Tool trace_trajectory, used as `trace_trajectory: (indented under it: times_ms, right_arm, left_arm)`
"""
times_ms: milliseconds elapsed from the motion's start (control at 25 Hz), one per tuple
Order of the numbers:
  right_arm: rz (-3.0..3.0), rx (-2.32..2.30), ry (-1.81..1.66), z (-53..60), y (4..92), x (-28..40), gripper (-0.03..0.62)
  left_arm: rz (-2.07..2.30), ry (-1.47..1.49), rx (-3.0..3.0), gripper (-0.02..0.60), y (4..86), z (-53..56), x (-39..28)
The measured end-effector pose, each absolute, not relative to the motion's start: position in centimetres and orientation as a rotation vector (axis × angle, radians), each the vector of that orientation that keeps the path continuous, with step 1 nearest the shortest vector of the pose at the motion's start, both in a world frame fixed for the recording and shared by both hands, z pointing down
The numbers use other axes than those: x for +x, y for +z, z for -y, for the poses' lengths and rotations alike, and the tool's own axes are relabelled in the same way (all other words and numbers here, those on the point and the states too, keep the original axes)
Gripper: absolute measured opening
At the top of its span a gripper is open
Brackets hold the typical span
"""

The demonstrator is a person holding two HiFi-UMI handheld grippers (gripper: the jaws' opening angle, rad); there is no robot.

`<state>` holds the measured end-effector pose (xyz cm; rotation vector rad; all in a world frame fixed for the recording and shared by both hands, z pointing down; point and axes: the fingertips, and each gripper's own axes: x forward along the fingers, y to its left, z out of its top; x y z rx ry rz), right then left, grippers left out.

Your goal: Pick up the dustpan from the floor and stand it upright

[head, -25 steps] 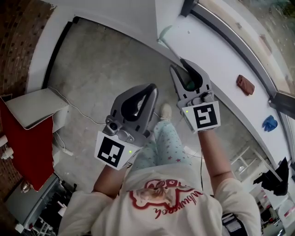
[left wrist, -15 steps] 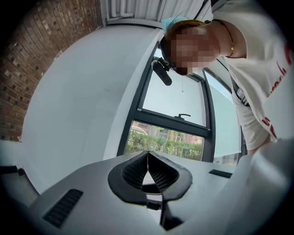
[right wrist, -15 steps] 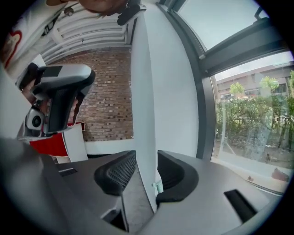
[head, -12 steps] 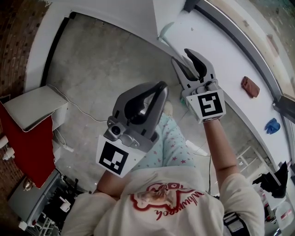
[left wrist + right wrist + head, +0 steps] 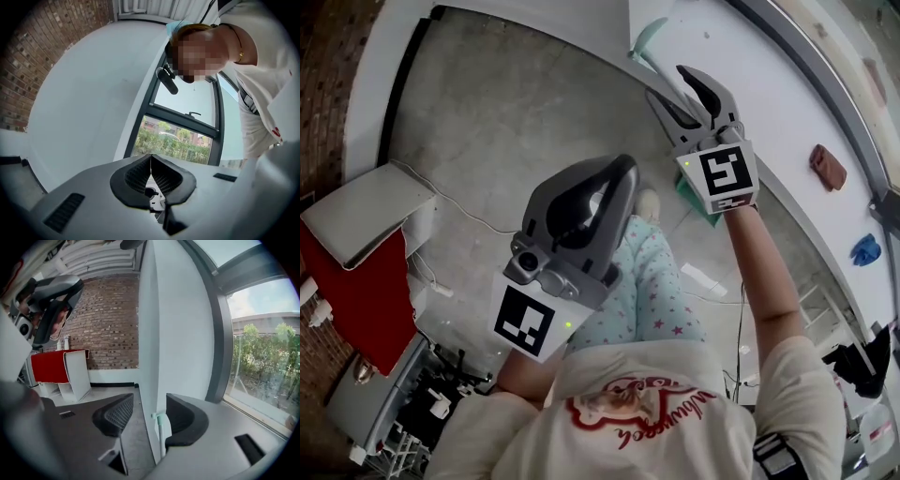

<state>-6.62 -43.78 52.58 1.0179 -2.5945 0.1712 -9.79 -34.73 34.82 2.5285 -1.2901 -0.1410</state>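
Right gripper [image 5: 143,411]: jaws apart, just opened wider; mint dustpan handle [image 5: 162,427] seen in gap, not clamped. Left gripper [image 5: 151,161]: jaws closed together, nothing held.

Looks like we're in a bare lab or studio sort of space, not a home. We've got a raw concrete floor [image 5: 516,122], an exposed brick wall [image 5: 108,324], plain white walls [image 5: 84,103], a big dark-framed window [image 5: 180,136] onto greenery, and a cart [image 5: 394,412] loaded with gear.
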Motion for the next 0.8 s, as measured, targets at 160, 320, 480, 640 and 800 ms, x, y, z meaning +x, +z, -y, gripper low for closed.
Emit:
trace_trajectory:
  times_ms: [160,320,480,640,800]
  right_arm:
    - [2.546,0.988,0.21,44.5,56.4,-7.0,0.23]
    - [2.474,0.977,0.295,45.8,61.1,-7.1,0.235]
    - [2.424,0.968,0.335,46.3,64.5,-7.1,0.235]
    - [2.383,0.937,0.322,47.3,66.5,-7.7,0.235]
    - [2.343,0.9,0.292,47.9,68.1,-8.1,0.235]
  left_arm:
    - [1.302,-0.149,2.5,0.018,36.0,35.3,-10.3]
    - [1.287,-0.143,2.505,0.019,36.7,35.7,-10.4]
    - [1.263,-0.133,2.493,0.018,37.4,35.2,-10.3]
    - [1.256,-0.137,2.478,0.019,38.0,34.9,-10.4]
    - [1.231,-0.139,2.467,0.019,38.6,34.6,-10.3]
